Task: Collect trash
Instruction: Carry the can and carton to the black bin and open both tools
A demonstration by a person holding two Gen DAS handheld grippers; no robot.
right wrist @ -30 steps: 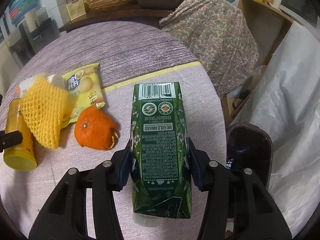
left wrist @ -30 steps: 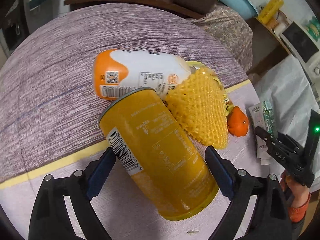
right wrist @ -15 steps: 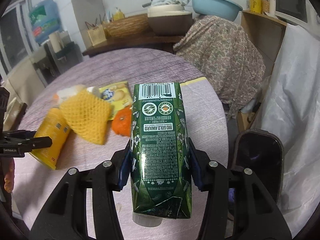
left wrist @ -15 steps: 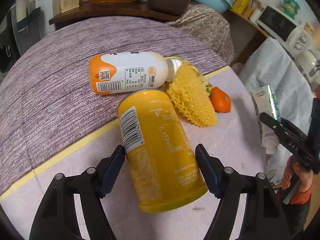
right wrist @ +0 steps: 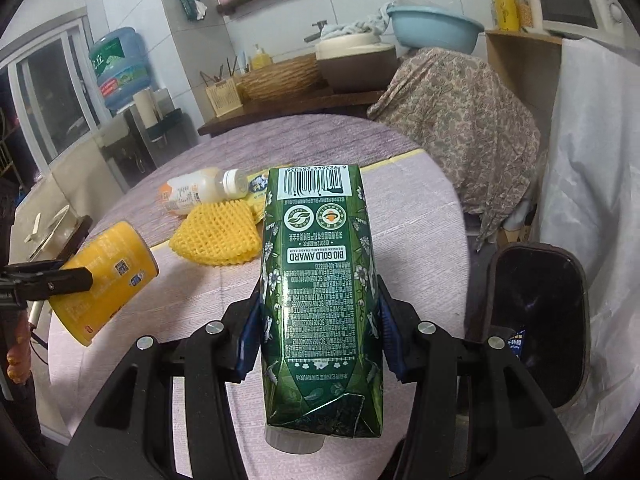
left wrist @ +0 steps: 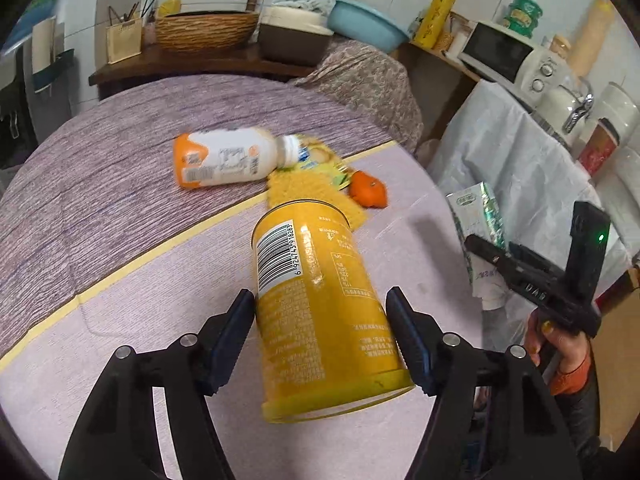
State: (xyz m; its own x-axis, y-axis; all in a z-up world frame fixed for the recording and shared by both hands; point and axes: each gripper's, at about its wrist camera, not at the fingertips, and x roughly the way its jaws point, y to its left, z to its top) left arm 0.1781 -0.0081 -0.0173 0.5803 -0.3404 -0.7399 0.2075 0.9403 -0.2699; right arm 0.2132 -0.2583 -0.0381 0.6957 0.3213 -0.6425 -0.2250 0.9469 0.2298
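Observation:
My left gripper holds a yellow can clear of the table, its jaws still closing with the pads on the can's sides. The can also hangs tilted at the left in the right wrist view. A green drink carton is held lengthwise in my right gripper, which is shut on it; the left wrist view has this carton at the right. On the table lie a white and orange bottle, a yellow foam net, an orange peel and a snack wrapper.
A black bin with a dark liner stands off the round table's right edge, against a white plastic sheet. A patterned cloth heap, a side shelf with a basket and a microwave stand behind.
The left jaws closed onto the yellow can and lifted it off the table. Both grippers rose and pulled back from the trash pile, and the right one kept the carton.

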